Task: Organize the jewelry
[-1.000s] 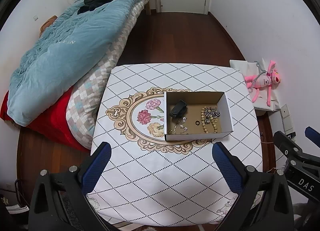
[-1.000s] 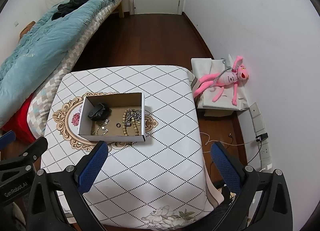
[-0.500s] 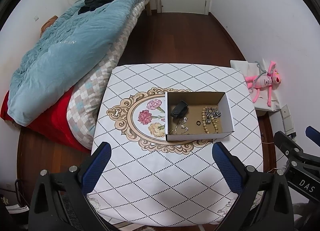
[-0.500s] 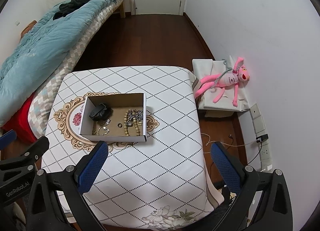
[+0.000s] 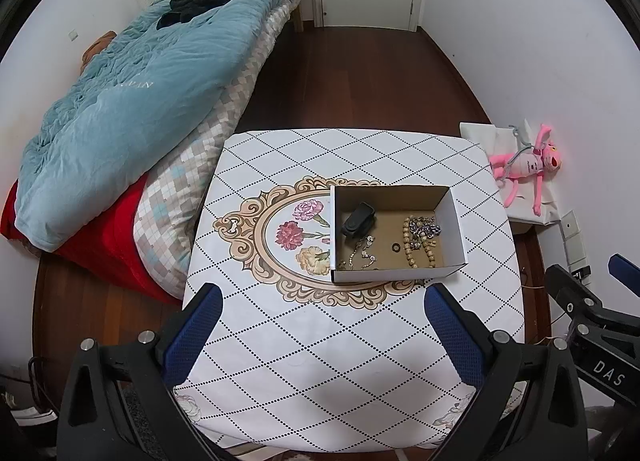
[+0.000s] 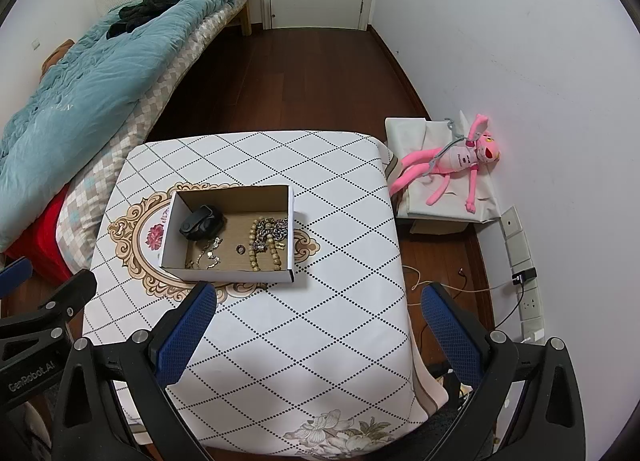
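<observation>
A white cardboard box (image 5: 450,217) stands open on the table, also in the right wrist view (image 6: 290,217). Inside lie a black pouch (image 5: 357,219) (image 6: 200,223), a thin silver chain (image 5: 360,253) (image 6: 206,257), a small dark ring (image 5: 395,247) (image 6: 240,248), a beige bead string (image 5: 412,249) (image 6: 256,249) and a chunky silver chain (image 5: 426,228) (image 6: 274,228). My left gripper (image 5: 322,335) is open and empty, high above the table's near part. My right gripper (image 6: 318,331) is open and empty, above the table's near right edge.
The table wears a white diamond-pattern cloth (image 5: 320,341) (image 6: 320,361) with a floral medallion. A bed with a blue duvet (image 5: 132,101) stands to the left. A pink plush toy (image 6: 456,161) lies on a low stand at the right wall. Cables and sockets (image 6: 524,277) sit on the floor to the right.
Both views have shifted only slightly; the box sits a touch lower and nearer in the frames. Both grippers stay open and empty.
</observation>
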### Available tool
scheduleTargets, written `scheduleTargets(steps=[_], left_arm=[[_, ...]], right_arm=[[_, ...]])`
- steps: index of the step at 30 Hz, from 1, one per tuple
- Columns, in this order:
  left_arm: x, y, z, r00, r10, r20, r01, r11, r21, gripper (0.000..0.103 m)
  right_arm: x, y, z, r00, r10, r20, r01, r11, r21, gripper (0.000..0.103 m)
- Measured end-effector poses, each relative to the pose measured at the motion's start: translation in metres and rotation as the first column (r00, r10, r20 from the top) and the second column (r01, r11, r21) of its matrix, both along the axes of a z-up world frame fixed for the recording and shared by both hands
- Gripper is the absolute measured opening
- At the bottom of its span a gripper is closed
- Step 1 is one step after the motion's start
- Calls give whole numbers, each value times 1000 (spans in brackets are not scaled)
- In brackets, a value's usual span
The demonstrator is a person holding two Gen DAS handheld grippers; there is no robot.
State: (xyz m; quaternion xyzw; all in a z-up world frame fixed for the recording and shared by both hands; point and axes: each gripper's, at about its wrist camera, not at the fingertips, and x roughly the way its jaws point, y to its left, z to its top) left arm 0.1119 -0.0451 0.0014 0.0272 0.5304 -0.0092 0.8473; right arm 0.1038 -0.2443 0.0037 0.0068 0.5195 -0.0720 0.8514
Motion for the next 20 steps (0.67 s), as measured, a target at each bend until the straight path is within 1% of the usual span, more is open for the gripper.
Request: scheduleTargets(steps=[20], left_arm=[[-1,-1,3,1000,9,6,-9,1000,-5,103]], right_arm=[[-1,0,0,1000,4,-4,-4,1000,-1,103]])
